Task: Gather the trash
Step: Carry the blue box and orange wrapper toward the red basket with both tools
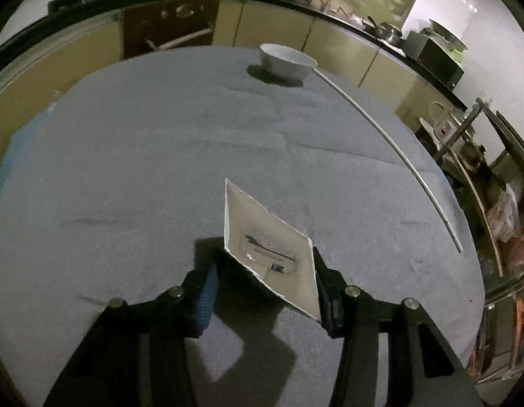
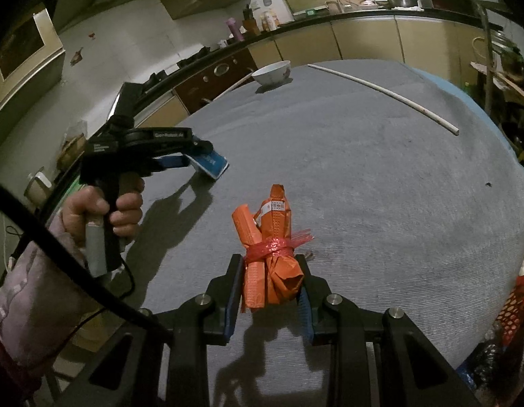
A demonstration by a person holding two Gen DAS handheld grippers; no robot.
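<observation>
Right gripper (image 2: 268,288) clamped on an orange wrapper bundle (image 2: 270,247) tied with red string. Left gripper (image 1: 265,288) part-open around a tilted flat carton (image 1: 272,237) over the grey tablecloth (image 1: 143,169) — contact with either pad unclear. Far ahead — white bowl (image 1: 285,62), thin rod (image 1: 390,142).

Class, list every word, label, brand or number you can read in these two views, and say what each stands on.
"GenRobot.AI": on the left gripper's black body, right wrist view.
Small white lines beside it: too small to read.
White label on the orange bundle: blurred.
White print on the blue side of the card: unreadable.
Print on the card's grey side: unreadable.
</observation>
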